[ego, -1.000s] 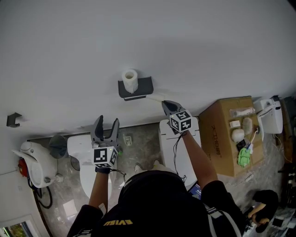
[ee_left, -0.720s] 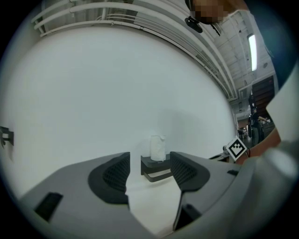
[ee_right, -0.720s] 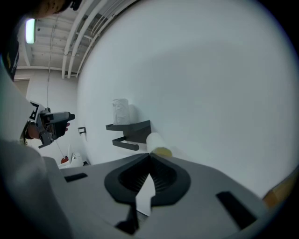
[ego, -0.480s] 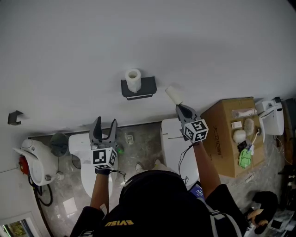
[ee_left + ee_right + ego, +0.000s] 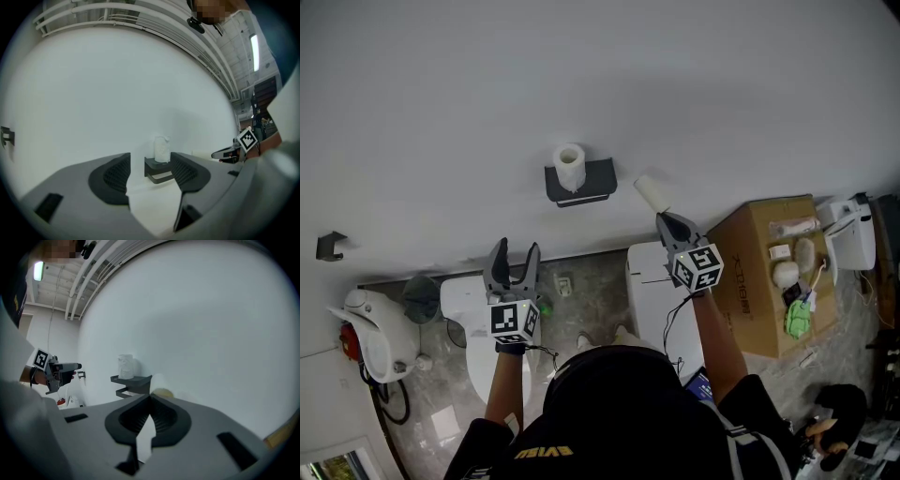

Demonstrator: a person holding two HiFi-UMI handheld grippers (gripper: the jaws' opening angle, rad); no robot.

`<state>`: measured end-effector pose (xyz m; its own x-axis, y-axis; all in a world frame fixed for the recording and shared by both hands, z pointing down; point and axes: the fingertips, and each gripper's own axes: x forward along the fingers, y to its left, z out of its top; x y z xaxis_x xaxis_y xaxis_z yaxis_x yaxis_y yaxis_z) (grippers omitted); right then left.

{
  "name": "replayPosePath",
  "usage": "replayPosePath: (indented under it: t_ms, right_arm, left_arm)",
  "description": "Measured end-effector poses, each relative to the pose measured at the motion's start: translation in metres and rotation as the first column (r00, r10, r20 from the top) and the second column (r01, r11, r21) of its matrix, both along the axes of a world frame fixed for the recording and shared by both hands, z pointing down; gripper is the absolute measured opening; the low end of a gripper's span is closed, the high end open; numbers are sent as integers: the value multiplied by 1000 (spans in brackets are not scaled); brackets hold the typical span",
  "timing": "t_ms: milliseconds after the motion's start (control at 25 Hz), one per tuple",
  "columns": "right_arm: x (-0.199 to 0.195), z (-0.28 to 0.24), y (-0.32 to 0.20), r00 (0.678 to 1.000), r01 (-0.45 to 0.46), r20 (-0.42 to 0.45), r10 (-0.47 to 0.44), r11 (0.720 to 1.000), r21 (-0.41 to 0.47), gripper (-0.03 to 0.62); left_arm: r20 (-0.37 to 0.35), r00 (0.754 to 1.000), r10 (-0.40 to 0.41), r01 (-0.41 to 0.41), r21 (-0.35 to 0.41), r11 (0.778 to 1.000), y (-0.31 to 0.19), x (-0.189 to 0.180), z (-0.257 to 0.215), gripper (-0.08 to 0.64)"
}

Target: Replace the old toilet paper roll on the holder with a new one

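Fingers [image 5: 164,416] of the right gripper [image 5: 665,218] are pressed together, pinching the rim of the old roll [image 5: 652,192]. It is a nearly bare tube, held off to the right of the holder [image 5: 592,178], likely to leave its bar free. Fingers [image 5: 115,174] of the left gripper [image 5: 516,250] are spread and empty, aimed at the holder. They are probably ready for the new roll [image 5: 569,165], which stands upright on the holder's top shelf. Count: two rolls, one holder, two grippers.
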<state>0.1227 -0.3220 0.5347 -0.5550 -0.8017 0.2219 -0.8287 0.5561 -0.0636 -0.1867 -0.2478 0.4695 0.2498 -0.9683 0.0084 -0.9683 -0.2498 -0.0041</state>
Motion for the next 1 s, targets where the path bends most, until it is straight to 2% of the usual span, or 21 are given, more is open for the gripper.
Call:
replayPosePath:
  t_ms: [320,480,800,1000]
  right_arm:
    - [-2,-16,8,1000,-7,7,7,1000,24,-3]
    - [-4,-26,12,1000,-14,18,13,999,38,-3]
    - [3,-40,18,999,-38,29,36,998,53,-3]
    - [12,-42,25,998,-53,31,51,997,52,-3]
  left_arm:
    - [-48,999,15,-13,33,999,-14,1,-6,276]
    - [-18,998,55,-54,46,997,-28,12,-9,276]
    - [-8,990,138,-137,74,988,-61,48,-11,282]
    - [8,988,154,-154,47,987,-93,69,2,298]
